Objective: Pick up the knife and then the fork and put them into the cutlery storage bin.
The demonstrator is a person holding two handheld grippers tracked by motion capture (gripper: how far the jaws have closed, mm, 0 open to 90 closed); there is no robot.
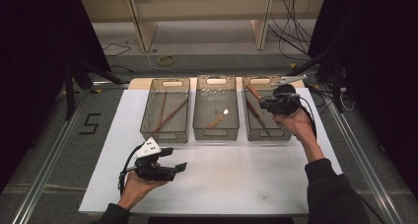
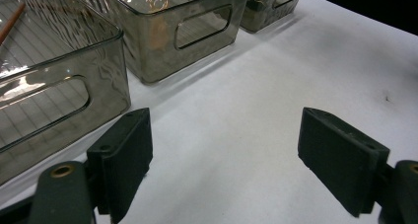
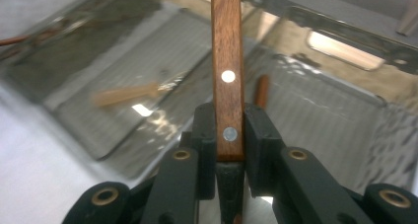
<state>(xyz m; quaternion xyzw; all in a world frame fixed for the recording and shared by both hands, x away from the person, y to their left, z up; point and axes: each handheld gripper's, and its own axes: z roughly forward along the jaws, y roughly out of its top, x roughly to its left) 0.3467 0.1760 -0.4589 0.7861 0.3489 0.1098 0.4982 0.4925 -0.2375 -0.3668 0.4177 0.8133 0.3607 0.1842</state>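
Note:
My right gripper (image 1: 268,103) (image 3: 229,130) hovers over the right bin (image 1: 266,133), shut on the end of a wooden handle (image 3: 227,71) (image 1: 253,91) with two metal rivets. The handle points away from the jaws, and its far end is out of frame. Below it in that bin lies another brown utensil (image 1: 256,116) (image 3: 261,91). My left gripper (image 1: 175,158) (image 2: 224,130) rests low over the white table (image 1: 236,179) at the front left, with its jaws wide open and nothing between them.
Three smoky clear bins stand in a row at the back. The left bin (image 1: 165,135) (image 2: 59,100) holds thin chopsticks (image 1: 170,116), and the middle bin (image 1: 216,131) (image 2: 197,31) holds a small wooden-handled piece (image 1: 216,120). Cables and shelving lie beyond the table.

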